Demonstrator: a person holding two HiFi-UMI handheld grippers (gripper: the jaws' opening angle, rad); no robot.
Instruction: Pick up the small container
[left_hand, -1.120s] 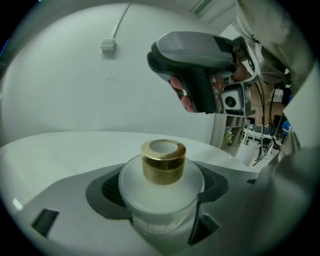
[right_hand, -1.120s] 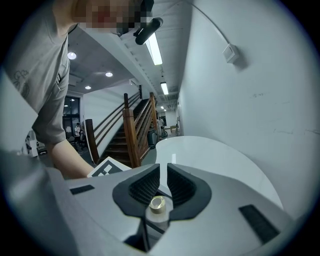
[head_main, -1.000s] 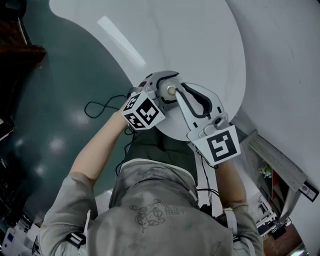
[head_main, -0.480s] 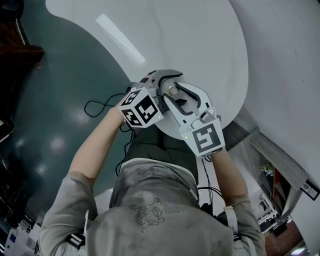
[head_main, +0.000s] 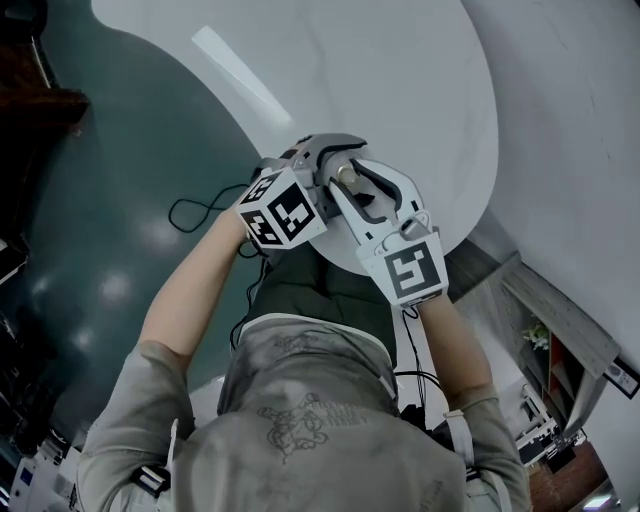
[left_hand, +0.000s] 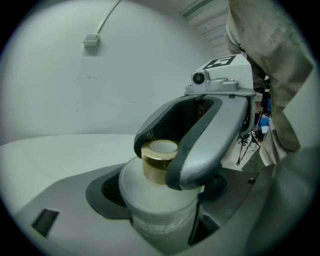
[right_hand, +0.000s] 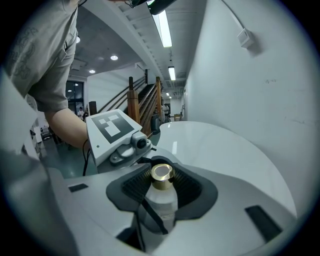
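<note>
Small container (right_hand: 161, 199) clamped in the left gripper (left_hand: 160, 202), right gripper (right_hand: 162, 172) slack round its cap
At the middle of the head view, over the white table's (head_main: 400, 80) edge, the left gripper pinches the frosted body; just right of it the gold cap (left_hand: 159, 159) sits between the right gripper's padded jaws, which have just sprung wide, eased in slightly, and stand unclamped

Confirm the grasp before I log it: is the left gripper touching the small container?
Touching. In the left gripper view the left gripper has its pads pressed against the frosted body of the small container, wedged between them.
</note>
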